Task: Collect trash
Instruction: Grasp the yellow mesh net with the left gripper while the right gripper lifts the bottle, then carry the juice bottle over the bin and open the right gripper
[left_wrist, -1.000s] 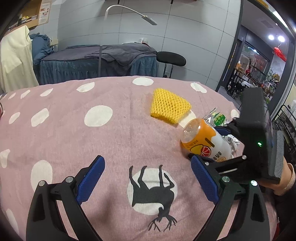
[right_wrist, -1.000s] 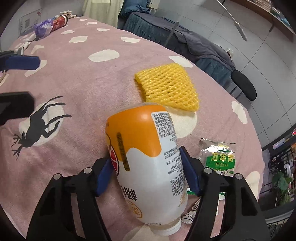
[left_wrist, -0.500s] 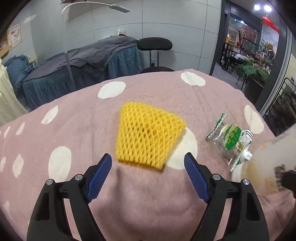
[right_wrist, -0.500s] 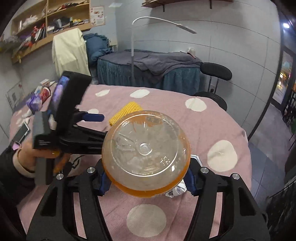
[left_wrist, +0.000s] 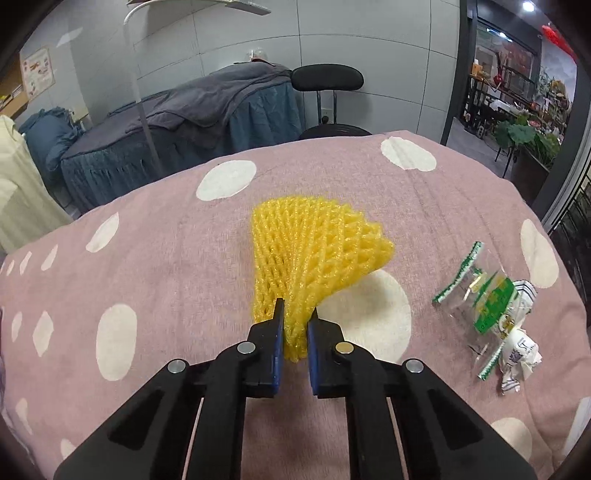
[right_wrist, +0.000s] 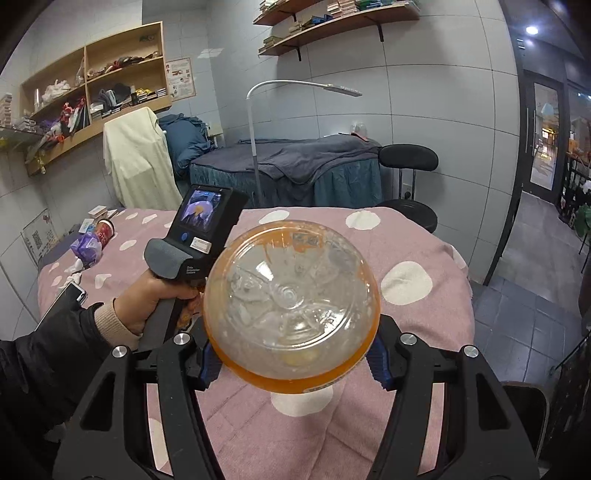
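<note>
Over the pink cloth (left_wrist: 147, 266), left jaws pinching yellow foam net (left_wrist: 310, 251); right jaws clamping orange bottle (right_wrist: 291, 306).

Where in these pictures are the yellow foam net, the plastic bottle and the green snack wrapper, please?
yellow foam net (left_wrist: 314, 247): left wrist view, middle of its mesh.
plastic bottle (right_wrist: 291, 299): right wrist view, centre of its clear base.
green snack wrapper (left_wrist: 493, 301): left wrist view, its green printed panel.

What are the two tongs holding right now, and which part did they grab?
The left tongs pinch the yellow foam net at its near, narrow end. The right tongs squeeze the orange bottle around its sides, bottom facing the camera.
</note>
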